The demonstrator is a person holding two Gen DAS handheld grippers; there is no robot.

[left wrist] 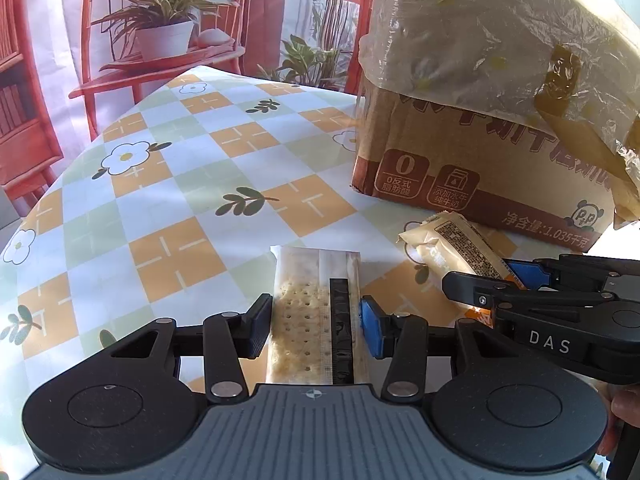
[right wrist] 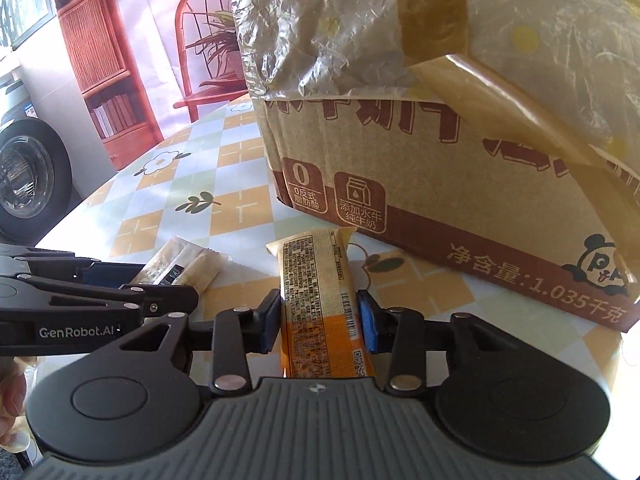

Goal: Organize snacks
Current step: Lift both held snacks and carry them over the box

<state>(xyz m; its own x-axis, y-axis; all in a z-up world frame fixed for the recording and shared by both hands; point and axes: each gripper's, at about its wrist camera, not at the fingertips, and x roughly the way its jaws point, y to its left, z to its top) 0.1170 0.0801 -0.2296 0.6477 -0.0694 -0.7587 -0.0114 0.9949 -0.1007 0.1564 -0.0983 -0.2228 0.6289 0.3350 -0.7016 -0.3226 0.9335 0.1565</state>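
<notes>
My left gripper [left wrist: 314, 326] is shut on a clear cracker packet [left wrist: 304, 320], held lengthwise between its pads just above the table. My right gripper [right wrist: 320, 322] is shut on a yellow-orange snack bar packet [right wrist: 320, 300], printed side up. In the left wrist view the right gripper [left wrist: 500, 284] sits to the right with its snack bar packet [left wrist: 452, 248]. In the right wrist view the left gripper [right wrist: 160, 284] sits to the left with the cracker packet [right wrist: 184, 266]. A cardboard box [left wrist: 480, 168] lined with a plastic bag stands just beyond both; it also shows in the right wrist view [right wrist: 460, 184].
The table has a checked floral cloth [left wrist: 192, 184]. Loose brown tape [right wrist: 516, 104] hangs over the box front. A printed backdrop with red chairs and plants [left wrist: 160, 32] stands behind the table. A car wheel [right wrist: 28, 176] is at far left.
</notes>
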